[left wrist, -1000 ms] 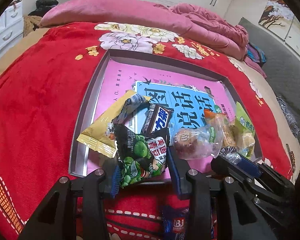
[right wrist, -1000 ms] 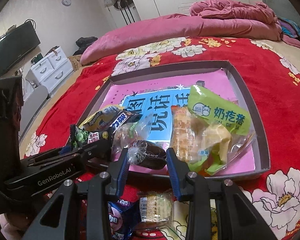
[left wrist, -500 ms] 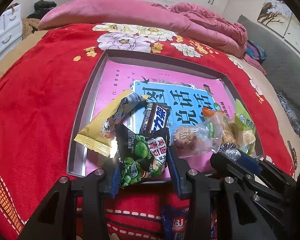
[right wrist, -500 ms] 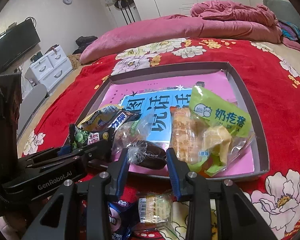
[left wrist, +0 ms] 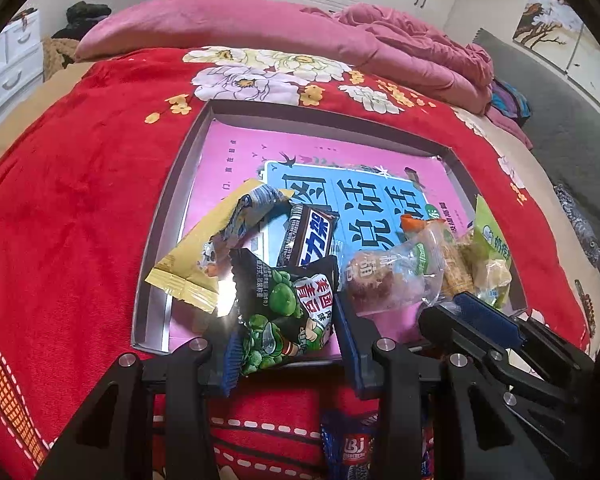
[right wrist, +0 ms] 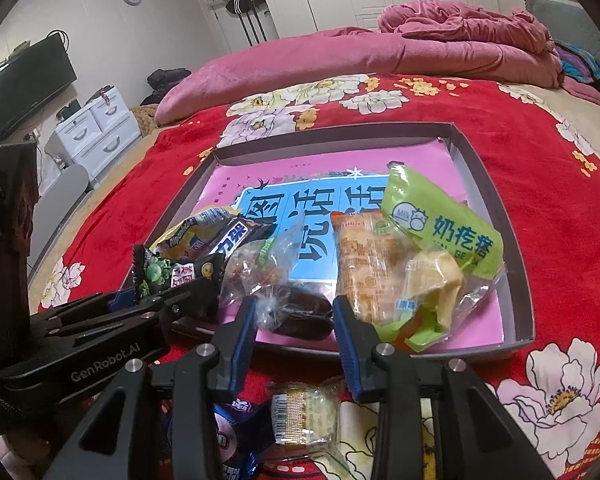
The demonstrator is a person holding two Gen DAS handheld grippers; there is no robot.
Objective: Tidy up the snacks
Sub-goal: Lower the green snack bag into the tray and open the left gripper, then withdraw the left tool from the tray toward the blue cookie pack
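In the left wrist view my left gripper (left wrist: 286, 332) is shut on a black pack of green peas (left wrist: 284, 304), held over the near rim of a grey tray (left wrist: 160, 240) lined with a pink and blue sheet. The right wrist view shows my right gripper (right wrist: 295, 308) shut on a clear-wrapped brown snack (right wrist: 300, 314), also at the tray's (right wrist: 500, 208) near rim. Each gripper shows in the other's view: the right gripper (left wrist: 480, 316) beside the clear pack (left wrist: 384, 280), the left gripper (right wrist: 148, 304) with the pea pack (right wrist: 168, 276).
In the tray lie a yellow pack (left wrist: 196, 264), a chocolate bar (left wrist: 308, 236), an orange cracker pack (right wrist: 360, 264) and a green milk-snack bag (right wrist: 440, 228). On the red flowered bedspread in front of the tray lie a small biscuit pack (right wrist: 304, 412) and a blue pack (left wrist: 352, 444). Pink bedding is heaped behind.
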